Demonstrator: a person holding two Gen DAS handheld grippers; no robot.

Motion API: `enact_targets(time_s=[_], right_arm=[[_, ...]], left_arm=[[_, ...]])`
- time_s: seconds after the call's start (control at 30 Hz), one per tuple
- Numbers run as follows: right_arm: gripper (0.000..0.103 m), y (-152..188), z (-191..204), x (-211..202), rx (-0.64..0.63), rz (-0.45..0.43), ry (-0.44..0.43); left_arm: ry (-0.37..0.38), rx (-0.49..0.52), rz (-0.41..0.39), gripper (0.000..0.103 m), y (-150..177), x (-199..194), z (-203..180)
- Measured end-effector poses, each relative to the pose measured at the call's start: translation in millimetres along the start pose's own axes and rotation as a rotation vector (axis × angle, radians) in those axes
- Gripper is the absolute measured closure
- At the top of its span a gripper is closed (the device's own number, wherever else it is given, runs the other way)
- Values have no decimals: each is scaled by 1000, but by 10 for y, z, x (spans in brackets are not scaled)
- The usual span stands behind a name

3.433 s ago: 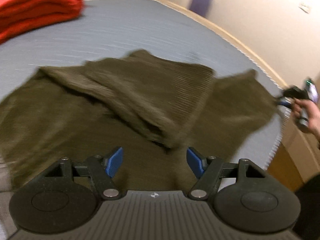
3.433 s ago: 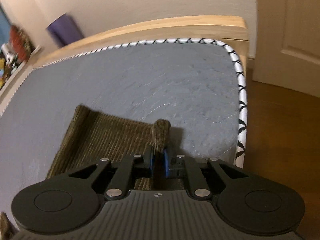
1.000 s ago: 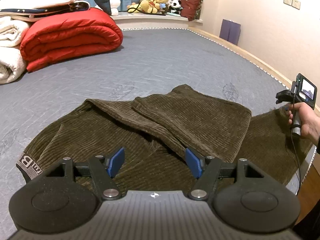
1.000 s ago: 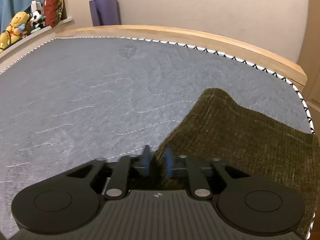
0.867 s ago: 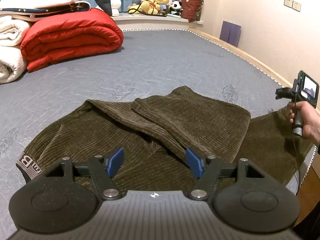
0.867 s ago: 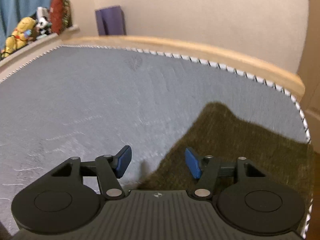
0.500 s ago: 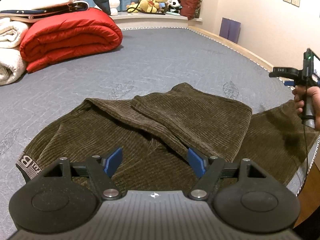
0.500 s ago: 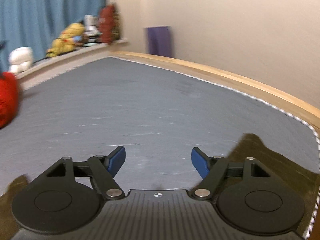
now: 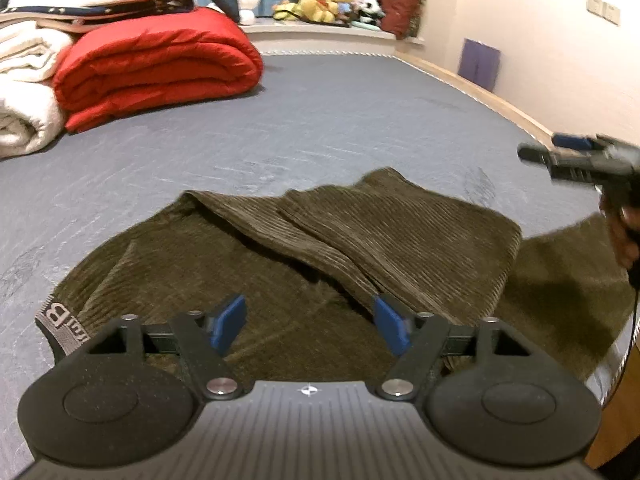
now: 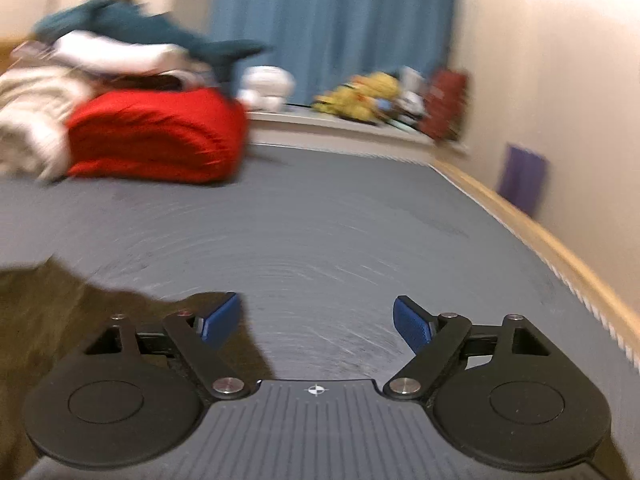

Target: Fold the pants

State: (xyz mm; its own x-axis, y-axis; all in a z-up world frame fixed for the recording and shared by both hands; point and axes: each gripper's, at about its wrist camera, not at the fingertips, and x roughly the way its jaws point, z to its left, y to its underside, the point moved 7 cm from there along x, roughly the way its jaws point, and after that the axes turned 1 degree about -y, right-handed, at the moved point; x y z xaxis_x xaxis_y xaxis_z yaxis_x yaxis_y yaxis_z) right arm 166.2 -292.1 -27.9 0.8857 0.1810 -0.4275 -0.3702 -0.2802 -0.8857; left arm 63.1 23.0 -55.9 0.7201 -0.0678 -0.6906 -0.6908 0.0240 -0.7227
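Observation:
Olive-brown corduroy pants (image 9: 360,240) lie partly folded on the grey mattress (image 9: 320,120), with the waistband tag (image 9: 60,320) at the near left. My left gripper (image 9: 309,320) hovers low over the pants near the fold. Its jaws are closing, and its pads do not press on the cloth. In the left wrist view my right gripper (image 9: 576,160) hangs in the air at the far right, held by a hand, above the leg end. In its own blurred view the right gripper (image 10: 316,320) has its jaws opening, with nothing between them, and the pants (image 10: 40,320) lie at the lower left.
A folded red duvet (image 9: 152,60) and white blankets (image 9: 20,92) are piled at the far left. Plush toys (image 9: 328,0) sit on a ledge at the back. A wooden bed edge (image 9: 500,108) and a purple mat (image 9: 478,64) run along the right wall.
The right gripper let go of the leg end, opened wide, rose and swung round toward the head of the bed. The left gripper stayed in place, its jaws a little narrower.

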Motion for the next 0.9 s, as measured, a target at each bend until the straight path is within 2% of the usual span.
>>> enact_targets(time_s=[0.03,0.1,0.13,0.3,0.37,0.47,0.63,0.73,0.83,0.9], right_arm=[[17,-6,66,-12,-28,-6,-21],[17,-7,137,-6,-41,-7,-55],[17,-1,151,6,-33,0,-68],[17,142,153,42,21,41,-152],[17,233,167,96,15,84,-182],[17,411,219,271,-17,146,-164],[17,649,166,563,14,210,-94],[17,738,147,713,23,244,-84],[21,784,182,826,21,266,-114],[30,783,226,880,4,275,-126]], left_arm=[[-11,-21,-6,53,-26,-7,68],[-13,-62,-12,82,-77,-15,204],[-16,-82,-15,85,-99,-15,273],[-39,-171,-3,86,-149,11,537],[-36,-202,12,86,-139,26,578],[-38,-208,29,84,-107,47,567],[-33,-201,43,82,-82,66,490],[-35,-198,49,82,-75,105,464],[-41,-199,64,82,-44,159,478],[-46,-201,75,82,-21,199,491]])
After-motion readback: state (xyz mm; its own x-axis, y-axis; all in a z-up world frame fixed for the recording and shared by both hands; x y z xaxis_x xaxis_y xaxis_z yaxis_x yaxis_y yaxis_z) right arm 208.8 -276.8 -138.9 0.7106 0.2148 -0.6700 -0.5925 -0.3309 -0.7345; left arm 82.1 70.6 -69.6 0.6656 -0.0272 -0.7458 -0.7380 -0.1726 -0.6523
